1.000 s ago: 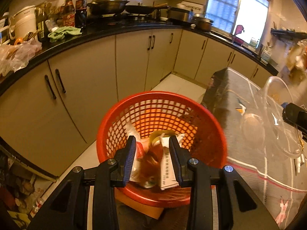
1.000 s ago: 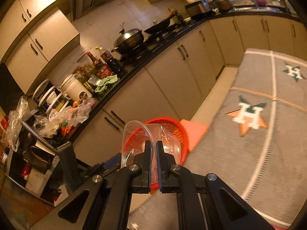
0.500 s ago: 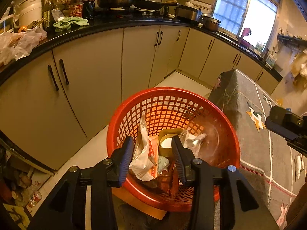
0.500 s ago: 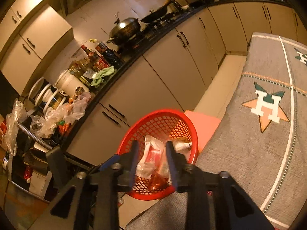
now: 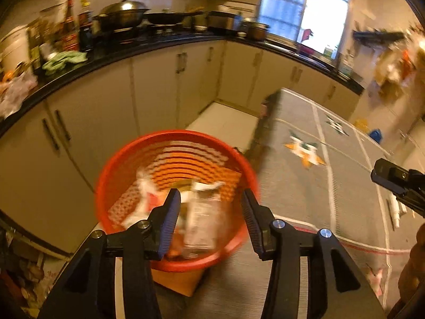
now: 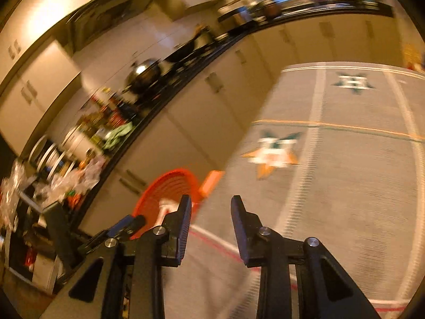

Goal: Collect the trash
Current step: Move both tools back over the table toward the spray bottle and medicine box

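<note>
Kitchen, cloth-covered bench (image 5: 332, 186); red basket (image 5: 117, 175) alongside for trash. Left gripper (image 5: 211, 220) fingers opening above it, empty; right gripper (image 6: 211, 228) spread, empty.

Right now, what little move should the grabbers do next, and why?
Probably swing the right gripper further over the grey tablecloth to look for more trash. Its jaws are apart with nothing between them, the red basket already holds wrappers, and the left gripper, jaws opening, is empty too.
</note>
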The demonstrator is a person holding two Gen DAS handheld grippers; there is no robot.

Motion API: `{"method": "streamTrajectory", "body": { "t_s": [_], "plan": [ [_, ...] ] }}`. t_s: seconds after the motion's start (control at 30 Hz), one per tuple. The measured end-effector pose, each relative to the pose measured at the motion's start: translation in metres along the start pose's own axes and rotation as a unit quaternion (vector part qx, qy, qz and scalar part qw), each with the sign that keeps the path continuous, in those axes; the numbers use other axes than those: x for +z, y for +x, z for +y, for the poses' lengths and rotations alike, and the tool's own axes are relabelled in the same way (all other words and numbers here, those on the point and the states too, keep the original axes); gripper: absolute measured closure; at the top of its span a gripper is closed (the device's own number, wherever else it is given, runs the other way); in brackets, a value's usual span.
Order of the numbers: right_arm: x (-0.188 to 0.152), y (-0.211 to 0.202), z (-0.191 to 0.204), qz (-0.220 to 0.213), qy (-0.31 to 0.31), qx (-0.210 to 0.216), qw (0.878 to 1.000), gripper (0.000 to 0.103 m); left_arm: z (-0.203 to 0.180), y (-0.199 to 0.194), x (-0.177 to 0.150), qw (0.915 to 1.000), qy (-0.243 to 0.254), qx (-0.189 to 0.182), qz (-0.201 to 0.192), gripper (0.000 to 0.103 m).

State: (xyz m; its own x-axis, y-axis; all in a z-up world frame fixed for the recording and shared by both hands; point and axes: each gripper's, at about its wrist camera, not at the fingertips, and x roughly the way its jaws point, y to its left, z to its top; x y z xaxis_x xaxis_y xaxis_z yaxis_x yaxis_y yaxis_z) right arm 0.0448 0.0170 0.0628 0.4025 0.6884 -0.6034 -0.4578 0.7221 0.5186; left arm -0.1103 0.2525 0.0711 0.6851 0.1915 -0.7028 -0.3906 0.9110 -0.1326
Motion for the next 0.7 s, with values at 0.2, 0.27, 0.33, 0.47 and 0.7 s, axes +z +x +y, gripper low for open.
{"method": "streamTrajectory", "body": {
  "t_s": [0.2, 0.27, 0.33, 0.47, 0.7],
  "plan": [
    [0.006, -0.080, -0.076, -0.059, 0.032, -0.092, 0.993, 0.069, -0.067, 0.003, -0.009, 0.9977, 0.057, -0.033, 0.016, 0.056],
    [0.008, -0.107, -0.101, -0.075, 0.040, -0.144, 0.986, 0.069, -0.088, 0.005, -0.012, 0.9961, 0.074, -0.042, 0.023, 0.055],
    [0.007, -0.133, -0.125, -0.094, 0.036, -0.217, 0.971, 0.069, -0.114, 0.007, -0.017, 0.9933, 0.097, -0.055, 0.032, 0.054],
    [0.008, -0.155, -0.160, -0.082, 0.020, -0.322, 0.943, 0.065, -0.162, 0.008, -0.026, 0.9859, 0.144, -0.075, 0.040, 0.054],
    [0.010, -0.155, -0.214, -0.042, 0.047, -0.352, 0.934, 0.065, -0.228, 0.013, -0.033, 0.9732, 0.194, -0.109, 0.056, 0.050]
  ]
}}
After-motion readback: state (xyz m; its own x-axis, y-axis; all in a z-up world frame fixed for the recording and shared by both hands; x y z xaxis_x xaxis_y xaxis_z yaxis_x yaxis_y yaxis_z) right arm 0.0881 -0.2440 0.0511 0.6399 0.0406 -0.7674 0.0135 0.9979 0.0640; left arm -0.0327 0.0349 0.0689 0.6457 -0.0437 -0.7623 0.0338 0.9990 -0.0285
